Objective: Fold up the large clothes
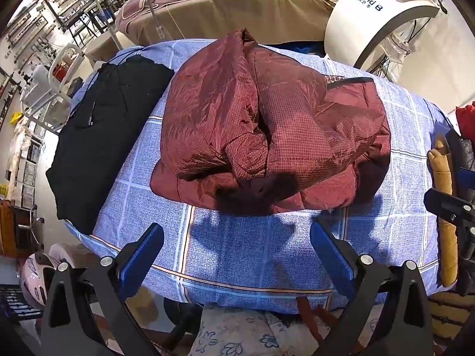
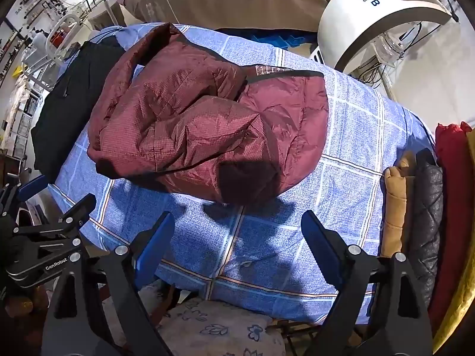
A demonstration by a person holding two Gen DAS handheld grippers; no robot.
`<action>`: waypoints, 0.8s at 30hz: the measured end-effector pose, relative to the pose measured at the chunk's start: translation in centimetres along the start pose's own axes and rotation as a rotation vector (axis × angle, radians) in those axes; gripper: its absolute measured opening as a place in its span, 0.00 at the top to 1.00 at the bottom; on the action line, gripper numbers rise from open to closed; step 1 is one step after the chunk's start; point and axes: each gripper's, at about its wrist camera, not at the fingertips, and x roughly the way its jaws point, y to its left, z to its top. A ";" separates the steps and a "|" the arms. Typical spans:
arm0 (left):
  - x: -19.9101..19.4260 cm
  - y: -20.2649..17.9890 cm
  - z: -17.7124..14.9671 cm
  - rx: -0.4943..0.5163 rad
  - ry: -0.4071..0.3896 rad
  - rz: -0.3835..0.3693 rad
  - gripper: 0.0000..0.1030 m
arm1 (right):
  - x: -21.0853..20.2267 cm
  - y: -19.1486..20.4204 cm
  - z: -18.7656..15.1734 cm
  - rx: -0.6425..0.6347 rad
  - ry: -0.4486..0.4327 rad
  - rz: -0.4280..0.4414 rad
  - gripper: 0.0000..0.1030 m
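Note:
A maroon checked puffer jacket [image 1: 267,130] lies bundled and folded over on the blue patterned table cover [image 1: 243,249]; it also shows in the right wrist view [image 2: 202,127]. My left gripper [image 1: 237,234] is open and empty, held above the cover just in front of the jacket's near edge. My right gripper [image 2: 237,222] is open and empty too, in front of the jacket. The right gripper's body shows at the right edge of the left wrist view [image 1: 451,204], and the left gripper's body shows at the left edge of the right wrist view [image 2: 47,237].
A folded black garment [image 1: 104,136] lies on the cover's left side. Stacked tan, grey and red clothes [image 2: 421,201] stand at the right edge. A white "David B" machine [image 1: 383,14] and a brown-covered bed [image 1: 225,9] stand behind. A floral cushion [image 2: 219,326] sits below the near edge.

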 end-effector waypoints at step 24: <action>4.4 11.0 -5.3 -0.401 0.051 -0.082 0.06 | 7.3 15.9 13.4 -0.439 -0.068 0.156 0.16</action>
